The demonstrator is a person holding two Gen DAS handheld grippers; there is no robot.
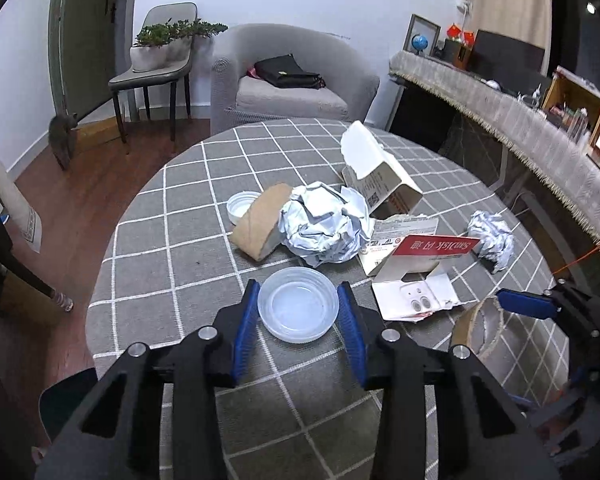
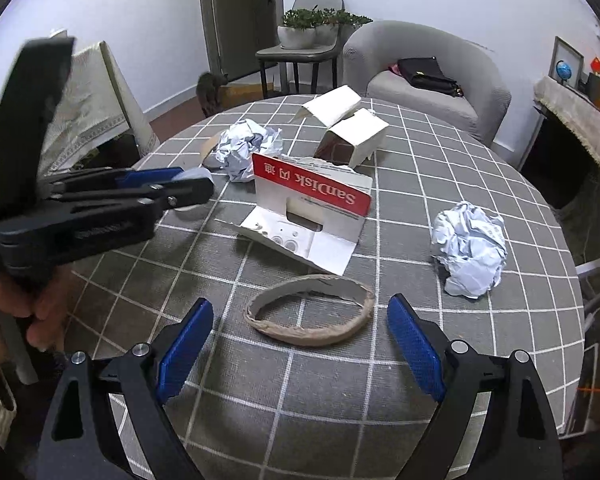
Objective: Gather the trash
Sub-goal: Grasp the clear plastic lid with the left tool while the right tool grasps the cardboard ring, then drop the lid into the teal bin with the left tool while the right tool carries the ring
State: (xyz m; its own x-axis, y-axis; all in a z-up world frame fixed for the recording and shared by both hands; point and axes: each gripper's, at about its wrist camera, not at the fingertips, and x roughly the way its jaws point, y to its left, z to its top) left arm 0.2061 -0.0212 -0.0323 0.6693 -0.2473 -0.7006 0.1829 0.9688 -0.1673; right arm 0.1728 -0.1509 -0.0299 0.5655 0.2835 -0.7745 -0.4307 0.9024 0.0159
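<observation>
- My left gripper (image 1: 298, 312) has its blue pads on either side of the clear plastic lid (image 1: 298, 309), at its rim or a hair off; I can't call firm contact. Nothing lifted yet.
- Lid sits near edge of the round table (image 1: 148, 264), just in front of the big crumpled paper ball (image 1: 324, 226).
- Lid handling, my guess: very light, thin, flexes under squeeze, slick on the rim. Grip across the widest line, low on the wall, gentle force, or it pops out.
- Lid look: shallow round translucent disc, raised rim, empty.
- My right gripper (image 2: 300, 344) is wide, holding nothing, hovering over the flattened cardboard ring (image 2: 310, 311), which lies between the pads without touching them.
- Ring handling, my guess: light, soft, already torn; collapses if pinched across. Better to take one wall of the band.
- Ring look: brown squashed oval, ragged edge, lying flat near me.
- Other trash farther out: red-topped card package (image 2: 312, 208) mid-table, small paper ball (image 2: 470, 250) to the right, torn white box (image 2: 356, 136) far side, brown cardboard tube (image 1: 260, 220) left of the big ball.
</observation>
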